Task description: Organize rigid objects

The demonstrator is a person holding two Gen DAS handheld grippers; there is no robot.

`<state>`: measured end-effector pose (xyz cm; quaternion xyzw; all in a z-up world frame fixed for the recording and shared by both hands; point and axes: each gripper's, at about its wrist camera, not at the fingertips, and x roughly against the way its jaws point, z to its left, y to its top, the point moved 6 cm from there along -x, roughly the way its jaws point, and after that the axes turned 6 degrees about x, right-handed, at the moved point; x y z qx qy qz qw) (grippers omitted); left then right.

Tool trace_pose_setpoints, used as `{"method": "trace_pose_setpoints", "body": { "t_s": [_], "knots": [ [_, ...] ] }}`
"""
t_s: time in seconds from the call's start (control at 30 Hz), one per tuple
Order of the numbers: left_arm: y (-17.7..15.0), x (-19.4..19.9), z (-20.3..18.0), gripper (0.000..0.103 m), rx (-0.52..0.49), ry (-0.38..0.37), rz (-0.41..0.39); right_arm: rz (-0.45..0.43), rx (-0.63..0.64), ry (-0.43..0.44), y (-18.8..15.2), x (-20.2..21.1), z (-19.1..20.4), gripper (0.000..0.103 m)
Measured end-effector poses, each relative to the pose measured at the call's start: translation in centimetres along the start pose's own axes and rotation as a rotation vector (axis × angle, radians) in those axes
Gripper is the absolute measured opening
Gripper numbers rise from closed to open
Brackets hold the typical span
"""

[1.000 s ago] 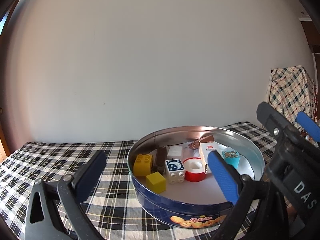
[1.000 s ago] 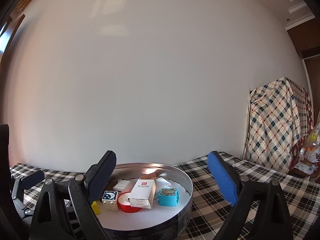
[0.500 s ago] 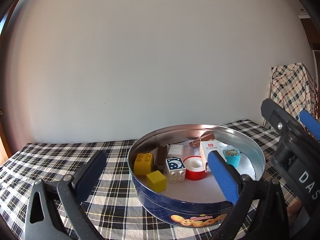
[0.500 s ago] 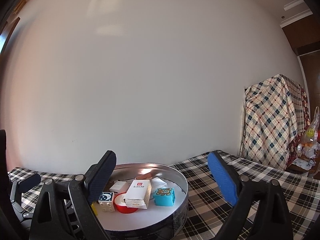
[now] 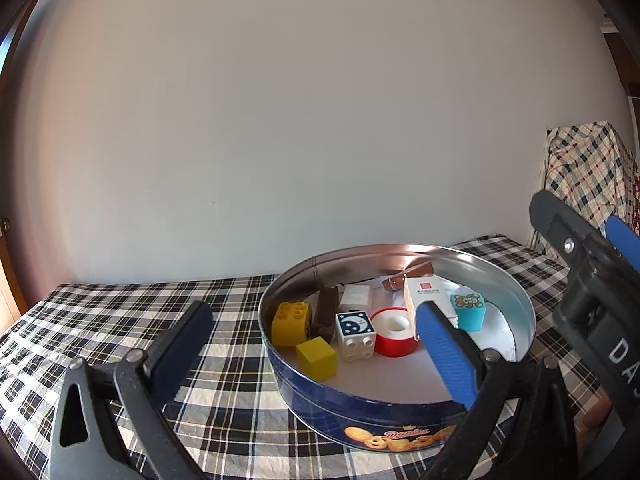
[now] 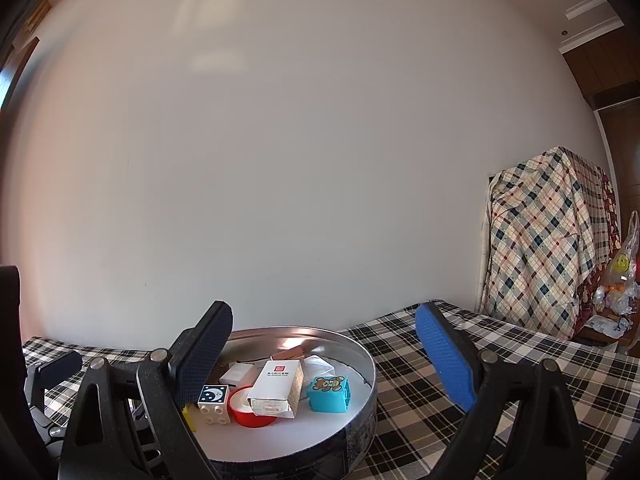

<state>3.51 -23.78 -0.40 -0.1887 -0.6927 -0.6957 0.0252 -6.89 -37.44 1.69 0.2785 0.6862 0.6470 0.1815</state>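
Right wrist | finger [image 6: 200, 360] hides yellow blocks [image 6: 189, 416] in tin [image 6: 362, 390] — partly

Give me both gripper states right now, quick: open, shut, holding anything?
Left gripper: open, holding nothing, near the cookie tin.
Right gripper: open, holding nothing, raised near the same tin.

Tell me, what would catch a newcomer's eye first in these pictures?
Most likely the round blue cookie tin on the checked tablecloth, filled with small things: a yellow brick, a yellow cube, a moon-printed block, a red tape roll, a white carton and a turquoise bear block. Next, the open left tool and open right tool in the foreground, both empty. At far right stands something draped in plaid cloth.
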Motion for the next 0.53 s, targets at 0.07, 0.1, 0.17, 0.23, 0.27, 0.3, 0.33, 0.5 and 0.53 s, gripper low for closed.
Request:
{"method": "trace_pose_setpoints", "body": {
  "t_s": [0.07,0.1,0.17,0.23,0.27,0.3,0.33,0.5,0.53],
  "knots": [
    [-0.06,-0.03,-0.1,0.103,-0.002,-0.007,0.005,-0.002,0.003,0.002,-0.02,0.01,0.1,0.095],
    [-0.07,-0.05,-0.17,0.103,-0.001,-0.009,0.008,-0.002,0.004,0.002,-0.02,0.0,0.13,0.095],
    [-0.13,-0.07,-0.29,0.103,0.0,-0.023,0.015,-0.004,0.006,0.001,-0.02,0.01,0.23,0.095],
    [-0.25,-0.11,-0.53,0.103,0.005,-0.063,0.027,-0.003,0.006,-0.001,-0.04,0.02,0.3,0.095],
    [-0.24,-0.1,-0.59,0.103,0.005,-0.071,0.027,-0.002,0.006,0.0,-0.05,0.03,0.29,0.095],
    [-0.22,-0.06,-0.61,0.103,0.005,-0.075,0.025,0.0,0.004,0.0,-0.07,0.0,0.29,0.095],
    [-0.18,-0.05,-0.64,0.103,0.006,-0.076,0.024,0.002,0.002,-0.002,-0.07,-0.02,0.26,0.095],
    [-0.21,-0.25,-0.75,0.103,0.003,-0.082,0.034,0.003,-0.008,-0.037,-0.03,0.06,-0.16,0.095],
    [-0.22,-0.3,-0.69,0.103,0.005,-0.078,0.037,0.007,-0.002,-0.07,0.03,0.1,-0.53,0.095]
  ]
}}
